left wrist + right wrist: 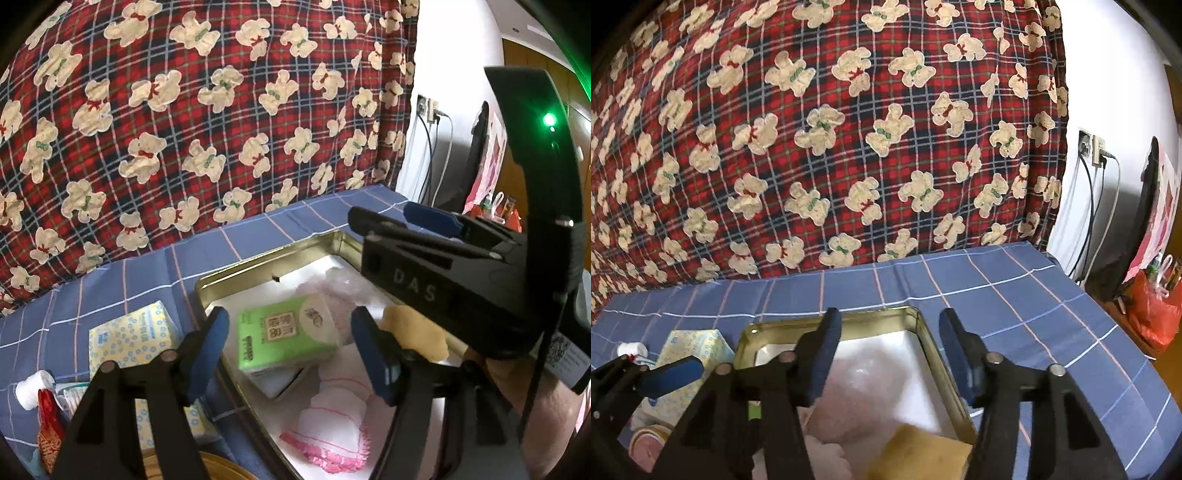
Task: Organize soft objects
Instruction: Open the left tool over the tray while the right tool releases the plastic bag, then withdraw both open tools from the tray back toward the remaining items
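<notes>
Gold-coloured tin walls frame the open box point(273, 258) that sits on the blue checked bed sheet point(122, 280), and from our left wrist we see it already holding a green tissue pack point(284, 336), a yellow sponge point(417, 332), a pale pink fluffy thing point(343, 288) and a folded white cloth with pink edging point(332, 417). Our left gripper point(291, 350) stands with its jaws apart, straddling the green pack without pressing it, likely just let go or nudging it flat. A yellow dotted tissue pack point(133, 332) lies outside on the sheet, just beside the box, so we judge it the next soft item to collect. From our right wrist, the right gripper point(886, 354) hangs over the box point(934, 354) with its jaws apart and nothing between them; the sponge point(923, 450) rests below, which suggests to us a release into the near corner.
</notes>
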`<state>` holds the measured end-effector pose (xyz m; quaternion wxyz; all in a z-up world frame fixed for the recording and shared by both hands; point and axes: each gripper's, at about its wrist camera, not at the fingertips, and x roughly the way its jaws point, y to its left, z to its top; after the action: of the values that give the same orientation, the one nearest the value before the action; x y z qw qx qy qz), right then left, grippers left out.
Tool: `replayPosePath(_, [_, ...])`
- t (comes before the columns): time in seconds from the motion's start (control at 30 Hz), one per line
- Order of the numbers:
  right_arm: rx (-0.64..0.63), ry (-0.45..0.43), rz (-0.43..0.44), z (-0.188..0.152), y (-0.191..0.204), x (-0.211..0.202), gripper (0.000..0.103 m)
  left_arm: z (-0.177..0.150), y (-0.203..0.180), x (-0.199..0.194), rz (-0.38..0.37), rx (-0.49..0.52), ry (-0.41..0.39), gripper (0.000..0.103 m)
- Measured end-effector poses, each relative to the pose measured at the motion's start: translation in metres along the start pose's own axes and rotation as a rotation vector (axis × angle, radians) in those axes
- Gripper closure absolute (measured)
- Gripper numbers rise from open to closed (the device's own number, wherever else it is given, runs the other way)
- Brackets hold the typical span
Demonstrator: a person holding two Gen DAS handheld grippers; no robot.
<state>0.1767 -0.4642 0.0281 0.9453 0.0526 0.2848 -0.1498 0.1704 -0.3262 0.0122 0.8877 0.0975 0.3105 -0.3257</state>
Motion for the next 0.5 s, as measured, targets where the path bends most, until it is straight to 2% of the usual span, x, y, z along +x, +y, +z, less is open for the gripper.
replayPosePath(0.17, [0.020,-0.057,-0.027,0.003,-0.004,-0.009,0.043,0.003,0.008,-0.007,0.010,-0.026,-0.023,0.034])
replayPosePath(0.27, [0.042,-0.116,-0.043,0.005,-0.008,-0.020,0.034,0.005,0.017,-0.014,0.016,-0.055,-0.055,0.030])
replayPosePath(0.5, [0.064,-0.227,-0.012,0.009,-0.008,-0.039,0.034,0.009,0.039,-0.032,0.051,-0.138,-0.122,0.029])
